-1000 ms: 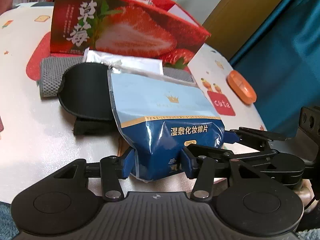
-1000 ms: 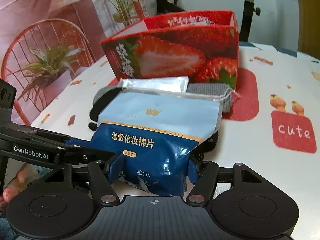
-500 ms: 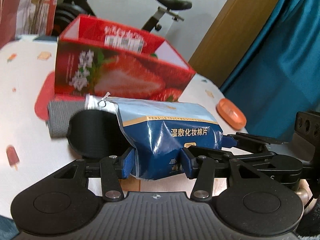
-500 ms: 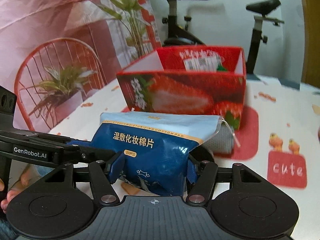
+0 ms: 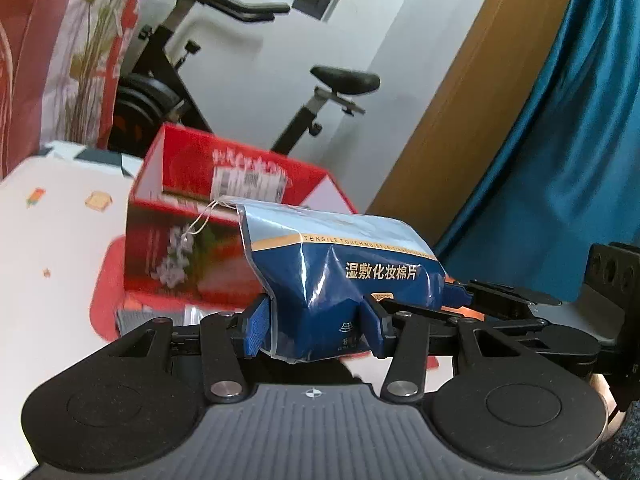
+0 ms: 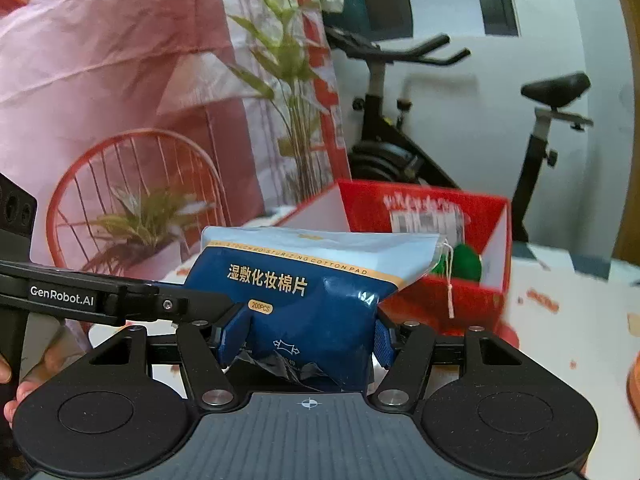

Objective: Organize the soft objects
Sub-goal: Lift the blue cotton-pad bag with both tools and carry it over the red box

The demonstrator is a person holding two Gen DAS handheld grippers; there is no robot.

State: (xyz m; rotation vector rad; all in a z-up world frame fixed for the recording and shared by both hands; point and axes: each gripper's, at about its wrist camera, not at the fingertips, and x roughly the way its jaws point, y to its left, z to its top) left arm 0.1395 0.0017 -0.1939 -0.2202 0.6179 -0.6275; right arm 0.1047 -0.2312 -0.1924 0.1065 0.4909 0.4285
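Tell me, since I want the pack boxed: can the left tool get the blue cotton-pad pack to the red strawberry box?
Probably yes: the open red strawberry box sits just beyond the blue cotton-pad pack, nothing visible between.

Left gripper [image 5: 316, 322]: 2 blue pads clamped on cotton pad bag [image 5: 344, 280], raised. Right gripper [image 6: 306, 336]: 2 pads clamped on same bag, alongside.

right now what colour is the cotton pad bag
Dark blue with a pale blue top, clearest in the right wrist view: cotton pad bag.

Wall [image 5: 360, 20]: white, ahead.
Exercise bike [image 6: 400, 128]: black, against wall.
Curtain [image 5: 560, 140]: teal, right.
Door panel [image 5: 452, 100]: wooden, beside curtain.
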